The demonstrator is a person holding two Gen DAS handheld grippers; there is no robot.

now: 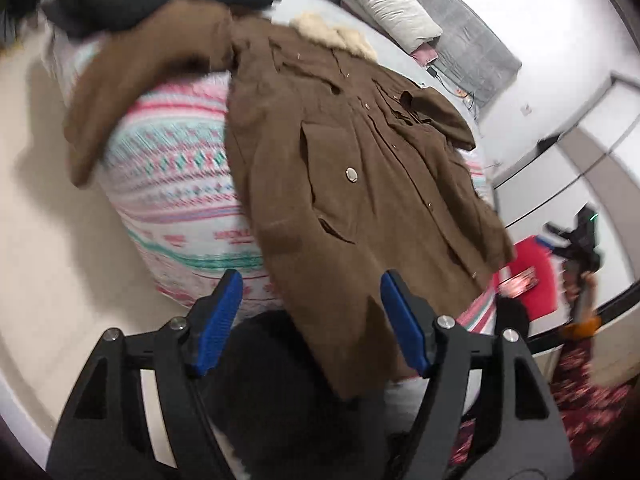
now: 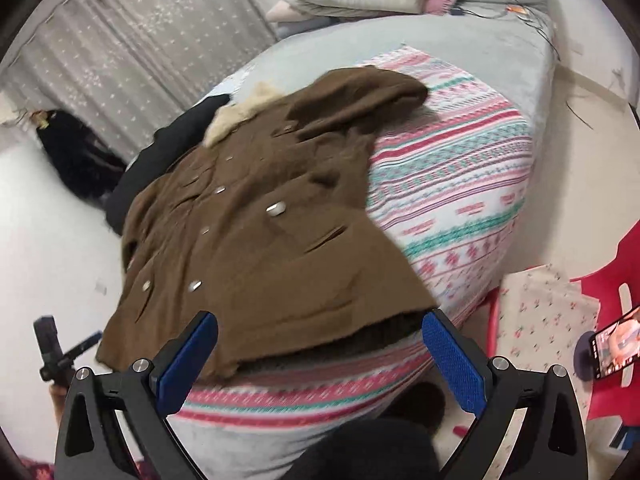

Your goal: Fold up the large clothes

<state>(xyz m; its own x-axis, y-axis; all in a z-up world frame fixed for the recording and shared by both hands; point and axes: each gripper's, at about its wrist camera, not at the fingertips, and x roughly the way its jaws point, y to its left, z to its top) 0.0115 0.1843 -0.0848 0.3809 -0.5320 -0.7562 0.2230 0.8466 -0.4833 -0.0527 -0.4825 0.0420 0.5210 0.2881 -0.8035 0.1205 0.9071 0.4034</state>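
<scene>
Bed with patterned pink-and-green blanket (image 2: 460, 184); brown coat (image 1: 352, 184) spread front-up, fur collar (image 2: 236, 116) toward far edge, hem overhanging near edge. Left gripper (image 1: 312, 320) jaws apart over hem, gripping nothing; right gripper (image 2: 320, 356) wide, empty, just short of hem. Risks: heavy hem dragging coat off near edge; pinching one layer only, or blanket too. Left view alone: sleeve (image 1: 120, 92) trailing over left edge. Right view alone: dark lining under hem, phone (image 2: 616, 344) on red chair (image 2: 608, 276)
</scene>
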